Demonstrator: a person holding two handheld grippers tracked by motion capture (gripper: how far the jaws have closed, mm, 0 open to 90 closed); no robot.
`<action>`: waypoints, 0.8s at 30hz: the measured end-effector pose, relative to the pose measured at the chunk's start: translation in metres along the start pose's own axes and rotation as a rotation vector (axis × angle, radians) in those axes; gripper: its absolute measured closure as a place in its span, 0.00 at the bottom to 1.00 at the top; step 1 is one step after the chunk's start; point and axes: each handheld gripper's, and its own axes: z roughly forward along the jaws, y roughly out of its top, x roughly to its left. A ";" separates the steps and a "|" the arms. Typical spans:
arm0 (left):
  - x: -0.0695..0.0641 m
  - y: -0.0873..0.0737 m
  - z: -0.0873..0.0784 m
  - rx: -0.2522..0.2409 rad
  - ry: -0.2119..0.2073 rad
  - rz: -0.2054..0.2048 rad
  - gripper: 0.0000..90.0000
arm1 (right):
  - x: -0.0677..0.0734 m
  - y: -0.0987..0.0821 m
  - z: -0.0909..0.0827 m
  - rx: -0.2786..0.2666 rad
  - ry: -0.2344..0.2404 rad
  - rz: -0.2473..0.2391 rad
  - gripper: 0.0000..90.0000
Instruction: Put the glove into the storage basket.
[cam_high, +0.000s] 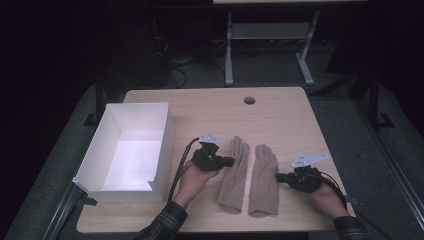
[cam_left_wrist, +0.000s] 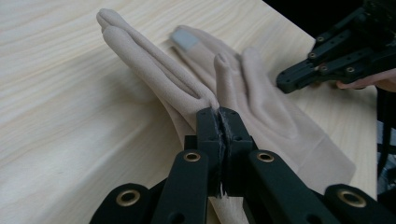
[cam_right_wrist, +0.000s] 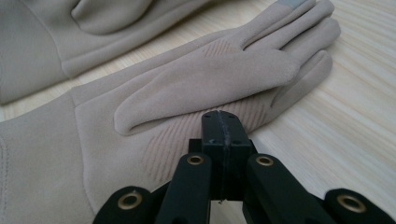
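Observation:
Two beige gloves lie side by side, fingers pointing away, on a light wooden table (cam_high: 280, 115). My left gripper (cam_high: 231, 161) (cam_left_wrist: 219, 114) comes from the left glove's (cam_high: 234, 175) (cam_left_wrist: 154, 65) outer side. Its jaws are pressed together on a raised fold at that glove's edge. My right gripper (cam_high: 278, 177) (cam_right_wrist: 222, 116) is shut at the right glove's (cam_high: 264, 180) (cam_right_wrist: 196, 88) outer edge, just below the thumb. That glove lies flat, and I cannot tell if fabric is pinched. A grey fingertip patch (cam_right_wrist: 292, 3) marks one of its fingers.
An open white box (cam_high: 165, 145) stands at the table's left, close to my left hand. A round cable hole (cam_high: 249, 100) sits near the far edge. A metal table frame (cam_high: 229, 50) stands on the dark floor beyond.

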 end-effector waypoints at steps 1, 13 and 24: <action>-0.001 0.001 0.001 0.004 -0.004 0.004 0.98 | 0.001 0.001 0.001 -0.001 0.004 0.003 1.00; -0.007 0.003 0.007 0.009 -0.015 0.006 0.98 | 0.004 0.004 0.005 -0.004 0.006 -0.008 1.00; -0.007 0.015 0.011 -0.015 -0.010 0.012 0.98 | 0.008 0.010 0.014 -0.011 0.024 -0.035 1.00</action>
